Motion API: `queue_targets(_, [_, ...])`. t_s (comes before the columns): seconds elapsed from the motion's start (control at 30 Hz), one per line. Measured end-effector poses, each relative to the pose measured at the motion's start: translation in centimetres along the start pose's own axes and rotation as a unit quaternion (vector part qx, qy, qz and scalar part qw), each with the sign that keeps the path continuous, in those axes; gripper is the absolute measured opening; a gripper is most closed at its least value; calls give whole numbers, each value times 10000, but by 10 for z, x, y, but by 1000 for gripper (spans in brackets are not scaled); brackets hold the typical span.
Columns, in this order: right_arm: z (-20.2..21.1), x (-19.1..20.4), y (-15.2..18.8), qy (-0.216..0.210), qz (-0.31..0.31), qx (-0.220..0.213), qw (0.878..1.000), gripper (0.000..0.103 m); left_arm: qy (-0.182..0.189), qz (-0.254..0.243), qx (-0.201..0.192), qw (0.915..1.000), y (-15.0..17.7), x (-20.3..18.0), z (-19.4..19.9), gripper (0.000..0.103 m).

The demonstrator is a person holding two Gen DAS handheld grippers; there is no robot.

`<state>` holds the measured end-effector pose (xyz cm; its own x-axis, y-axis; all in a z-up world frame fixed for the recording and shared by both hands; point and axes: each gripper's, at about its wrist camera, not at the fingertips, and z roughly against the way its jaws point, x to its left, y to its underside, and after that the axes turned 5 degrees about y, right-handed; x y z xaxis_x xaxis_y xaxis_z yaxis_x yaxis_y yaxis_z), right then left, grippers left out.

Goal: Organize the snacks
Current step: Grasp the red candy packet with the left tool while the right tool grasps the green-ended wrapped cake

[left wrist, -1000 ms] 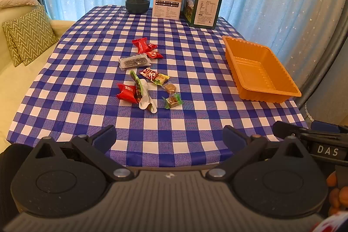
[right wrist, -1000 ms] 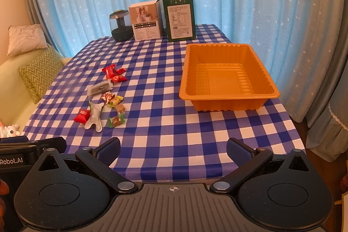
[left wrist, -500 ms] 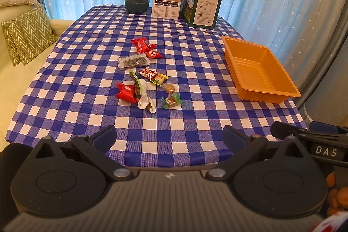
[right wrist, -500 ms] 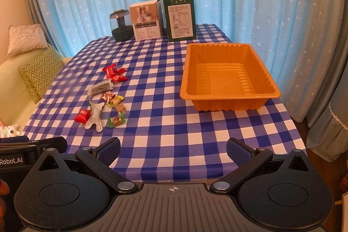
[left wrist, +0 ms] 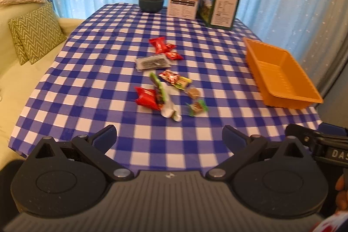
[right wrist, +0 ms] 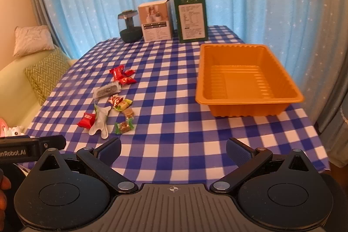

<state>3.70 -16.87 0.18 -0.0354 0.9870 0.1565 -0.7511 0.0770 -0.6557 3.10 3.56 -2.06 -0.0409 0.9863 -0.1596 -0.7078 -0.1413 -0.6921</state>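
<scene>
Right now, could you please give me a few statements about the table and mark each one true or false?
1. The orange tray is empty. True.
2. The left tongs hold a red snack. False: they are open, holding nothing.
3. The snacks lie on the checkered tablecloth, outside the tray. True.
4. The green box lies flat. False: it stands upright.
5. The right tongs are open. True.

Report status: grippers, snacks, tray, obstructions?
Left gripper open, empty. Right gripper open, empty. Snacks loose on tablecloth; orange tray holds none. Nothing blocking.
</scene>
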Motion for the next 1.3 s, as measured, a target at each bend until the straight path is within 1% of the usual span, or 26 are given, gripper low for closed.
queue_targets(0.07, [-11,2,0,-51,27,37,10000,102,-68,27,31,10000,-4,9,-11,95])
queue_targets(0.1, [-17,4,-1,-68,37,47,10000,98,-93,47,44,9999,-6,14,-16,94])
queue_targets(0.13, [-22,4,-1,-100,46,61,9999,92,-122,56,53,9999,-8,18,-21,93])
queue_targets(0.23, [-43,10,-3,-189,89,143,9997,85,-214,-36,82,9997,-14,28,-39,89])
queue_targets(0.27, [-49,13,-4,-209,124,165,9996,83,-209,-62,107,9997,-16,32,-46,87])
queue_targets(0.33, [-64,19,-5,-278,183,203,9992,76,-181,-103,167,9996,-21,39,-59,83])
queue_targets(0.4, [-77,27,-5,-352,231,219,9989,73,-176,-143,191,9996,-27,45,-70,81])
queue_targets(0.47, [-91,35,-7,-457,284,243,9983,69,-163,-164,212,9995,-32,52,-80,75])
queue_targets(0.5, [-99,40,-6,-501,320,267,9979,66,-153,-156,225,9995,-34,55,-85,73])
queue_targets(0.53, [-105,44,-6,-543,363,287,9975,63,-131,-148,247,9995,-37,58,-89,68])
queue_targets(0.57, [-112,49,-6,-588,431,306,9969,62,-104,-151,272,9995,-40,60,-94,66])
queue_targets(0.6, [-119,54,-6,-622,506,324,9963,61,-84,-161,284,9994,-43,61,-98,65])
queue_targets(0.7, [-137,66,-6,-705,654,343,9948,60,-65,-170,298,9994,-49,66,-108,64])
queue_targets(0.83, [-158,80,-4,-830,817,402,9924,59,-25,-62,339,9994,-51,74,-118,64])
queue_targets(0.9, [-165,86,-3,-822,965,407,9911,58,5,-2,374,9993,-51,77,-121,64])
queue_targets(0.97, [-172,91,0,-803,1092,418,9899,53,48,13,414,9991,-49,79,-123,63])
queue_targets(1.03, [-177,93,2,-739,1198,408,9892,43,110,-5,468,9988,-47,80,-126,60])
queue_targets(1.17, [-177,93,4,-690,1289,308,9888,33,216,-86,542,9983,-44,76,-129,55])
queue_targets(1.2, [-176,92,4,-696,1293,292,9887,28,237,-124,551,9981,-43,74,-131,54])
queue_targets(1.3, [-173,90,3,-672,1254,270,9895,27,312,-203,577,9976,-43,69,-134,47])
